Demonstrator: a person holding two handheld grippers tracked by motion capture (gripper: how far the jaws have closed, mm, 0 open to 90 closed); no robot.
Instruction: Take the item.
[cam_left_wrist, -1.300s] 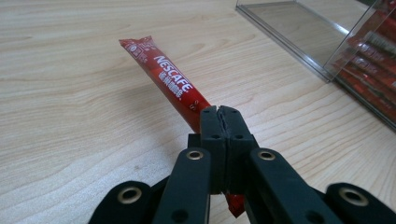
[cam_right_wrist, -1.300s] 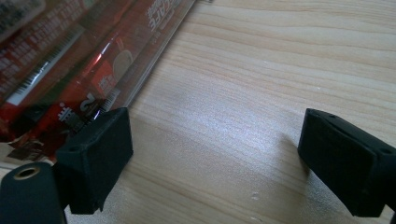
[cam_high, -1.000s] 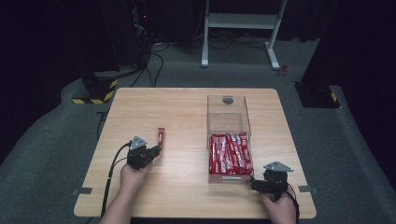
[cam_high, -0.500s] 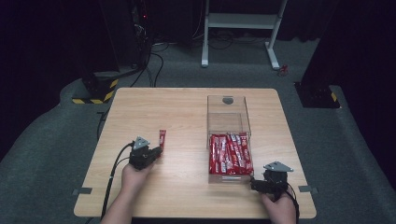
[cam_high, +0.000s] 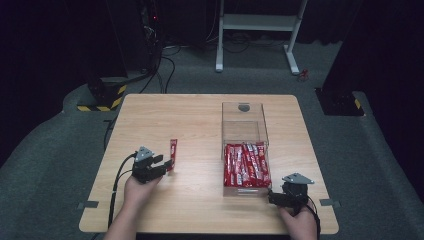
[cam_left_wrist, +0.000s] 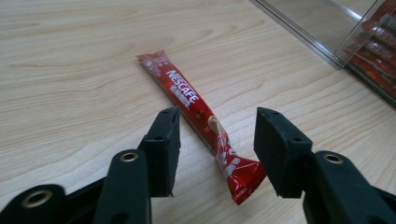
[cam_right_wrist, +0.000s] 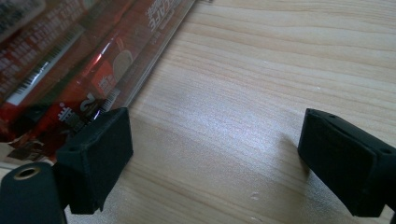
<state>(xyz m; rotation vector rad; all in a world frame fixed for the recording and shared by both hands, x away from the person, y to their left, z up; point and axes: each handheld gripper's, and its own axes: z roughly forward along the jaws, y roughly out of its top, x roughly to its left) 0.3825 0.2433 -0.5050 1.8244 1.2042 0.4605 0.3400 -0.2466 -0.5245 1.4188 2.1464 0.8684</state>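
Note:
A single red Nescafe sachet (cam_high: 173, 151) (cam_left_wrist: 196, 105) lies flat on the wooden table (cam_high: 200, 115), left of the clear box. My left gripper (cam_high: 165, 165) (cam_left_wrist: 217, 126) sits at its near end. Its jaws have just been opening and now stand apart on either side of the sachet without pressing it. The clear plastic box (cam_high: 245, 107) holds several red sachets (cam_high: 246, 165) (cam_right_wrist: 70, 70) in its near half. My right gripper (cam_high: 274, 197) (cam_right_wrist: 215, 135) rests open on the table at the box's near right corner, nothing between its jaws.
The box's far half is bare, and one of its corners (cam_left_wrist: 336, 42) shows in the left gripper view. Table edges run close in front of both hands. A cable (cam_high: 117, 185) trails from the left gripper off the near edge. Dark floor with a white stand (cam_high: 255, 22) lies beyond.
The left gripper's jaws have parted from the sachet's near end, and the sachet now lies loose on the table. The right gripper has not moved.

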